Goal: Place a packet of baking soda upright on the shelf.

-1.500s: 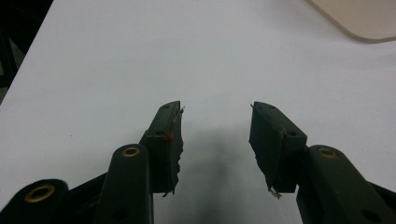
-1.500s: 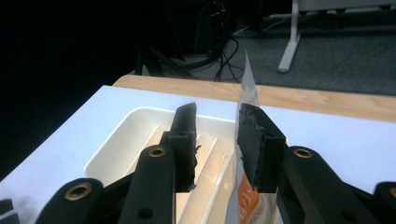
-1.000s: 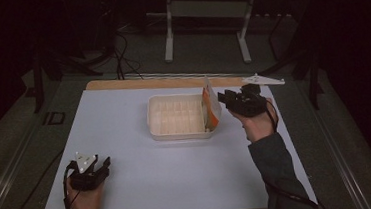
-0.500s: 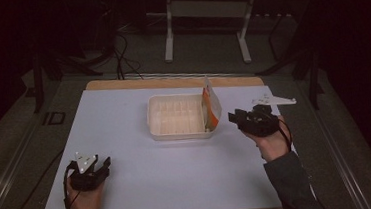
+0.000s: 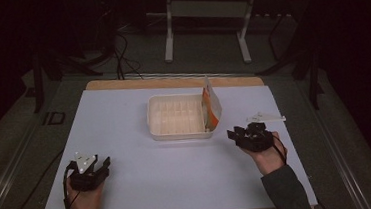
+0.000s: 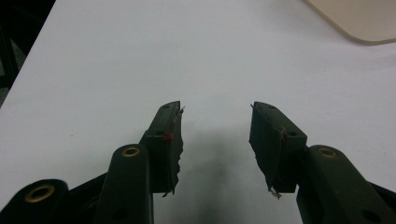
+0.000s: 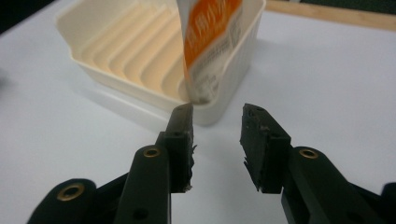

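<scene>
A cream ribbed tray (image 5: 177, 117) (image 7: 140, 60) sits at the middle of the white table sheet. An orange and white packet (image 5: 211, 107) (image 7: 208, 42) stands upright inside the tray against its right wall. My right gripper (image 5: 248, 133) (image 7: 217, 133) hovers just in front of the tray's right corner, open, with nothing between its jaws. Near the front left of the sheet, my left gripper (image 5: 89, 169) (image 6: 215, 133) rests low over the bare surface, open and empty. A corner of the tray (image 6: 359, 21) lies far ahead of it.
The white sheet (image 5: 126, 139) covers a wooden board whose edge (image 5: 171, 81) shows at the back. A metal stand (image 5: 207, 27) and cables lie on the dark floor behind the table. A rail (image 5: 17, 158) runs along the table's left side.
My right gripper let go of the packet at the tray and drew back toward the front right of the table. The packet stays standing in the tray. The left gripper has not moved.
</scene>
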Demonstrator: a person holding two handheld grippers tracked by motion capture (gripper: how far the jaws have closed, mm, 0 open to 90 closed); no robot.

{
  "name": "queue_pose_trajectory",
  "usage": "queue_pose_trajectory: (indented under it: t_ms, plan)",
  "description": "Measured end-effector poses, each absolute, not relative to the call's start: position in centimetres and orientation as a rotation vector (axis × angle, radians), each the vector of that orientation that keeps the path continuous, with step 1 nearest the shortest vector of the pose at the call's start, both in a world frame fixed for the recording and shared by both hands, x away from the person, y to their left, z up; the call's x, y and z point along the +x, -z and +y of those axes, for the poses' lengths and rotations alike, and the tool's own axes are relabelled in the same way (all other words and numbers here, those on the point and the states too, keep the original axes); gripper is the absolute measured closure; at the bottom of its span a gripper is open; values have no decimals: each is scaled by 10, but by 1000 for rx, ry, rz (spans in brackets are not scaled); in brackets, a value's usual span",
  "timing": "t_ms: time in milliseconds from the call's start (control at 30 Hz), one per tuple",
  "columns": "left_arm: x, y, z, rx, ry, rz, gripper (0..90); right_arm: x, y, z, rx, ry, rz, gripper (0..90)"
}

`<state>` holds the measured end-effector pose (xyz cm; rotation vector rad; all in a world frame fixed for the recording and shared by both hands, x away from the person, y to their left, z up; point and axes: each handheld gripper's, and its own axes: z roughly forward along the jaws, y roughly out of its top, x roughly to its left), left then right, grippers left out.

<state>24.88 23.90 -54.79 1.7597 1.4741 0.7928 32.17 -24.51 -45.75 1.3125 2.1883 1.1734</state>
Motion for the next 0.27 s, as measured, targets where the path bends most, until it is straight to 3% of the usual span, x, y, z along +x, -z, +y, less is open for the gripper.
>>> queue_pose_trajectory:
  t_ms: [267]
  plan:
    - [249,547,239,1761,-796,1470,535,315,489,-243,1354,-1175,2203,626]
